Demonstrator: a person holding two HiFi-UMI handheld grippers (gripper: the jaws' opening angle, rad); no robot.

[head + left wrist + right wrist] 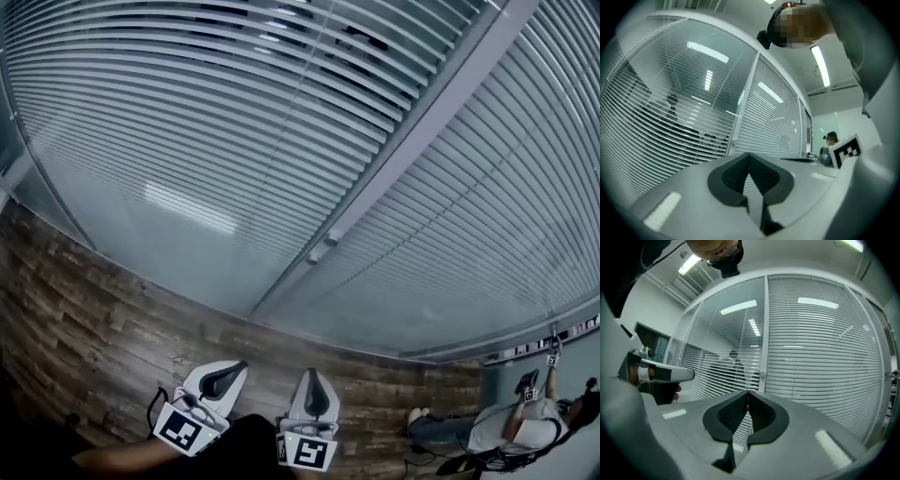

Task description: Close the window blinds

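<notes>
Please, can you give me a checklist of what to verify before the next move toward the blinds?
1. Left gripper empty, jaws together: ok.
2. Right gripper empty, jaws together: ok.
3. Left blinds shut: not ok, people show through the slats.
4. Right blinds shut: ok, slats look flat.
5. Knob on the frame in view: ok.
6. Knob works the blinds: cannot tell.

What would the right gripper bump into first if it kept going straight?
Probably the upright frame post between the two blinds: the right gripper, shut and empty, points about there. Nothing shows in between, though depth is hard to judge.
</notes>
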